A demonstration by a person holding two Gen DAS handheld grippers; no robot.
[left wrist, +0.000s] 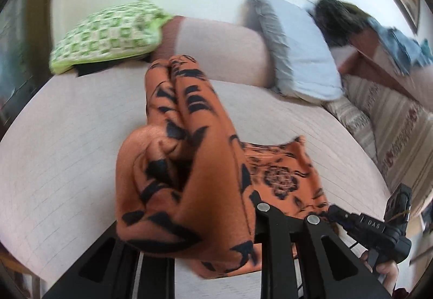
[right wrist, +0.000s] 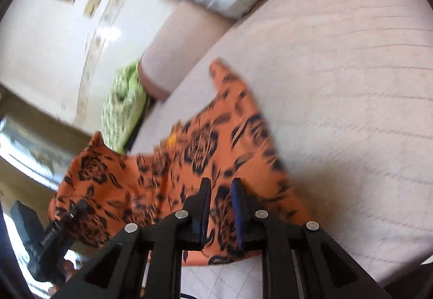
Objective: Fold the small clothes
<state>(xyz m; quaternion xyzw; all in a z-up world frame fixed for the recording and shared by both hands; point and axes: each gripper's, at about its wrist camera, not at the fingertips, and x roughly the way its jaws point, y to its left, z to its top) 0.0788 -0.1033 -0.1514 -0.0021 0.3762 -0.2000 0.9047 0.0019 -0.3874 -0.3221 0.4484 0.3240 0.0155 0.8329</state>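
Observation:
An orange garment with black flower print (left wrist: 189, 163) hangs bunched over my left gripper (left wrist: 216, 218) and hides its fingertips; it seems shut on the cloth. The rest of the garment trails right to the pink bed (left wrist: 67, 150). In the right wrist view the same garment (right wrist: 167, 172) is spread between both grippers above the bed (right wrist: 338, 82). My right gripper (right wrist: 222, 207) has its blue-padded fingers (right wrist: 238, 207) close together with the garment's edge between them. The left gripper (right wrist: 62, 223) shows at the lower left, under the cloth.
A green checked pillow (left wrist: 108, 34) lies at the head of the bed by a pink bolster (left wrist: 222, 50). A light blue cushion (left wrist: 300, 55) and dark clothing (left wrist: 341, 20) lie at the right. A striped blanket (left wrist: 379, 120) runs along the right side.

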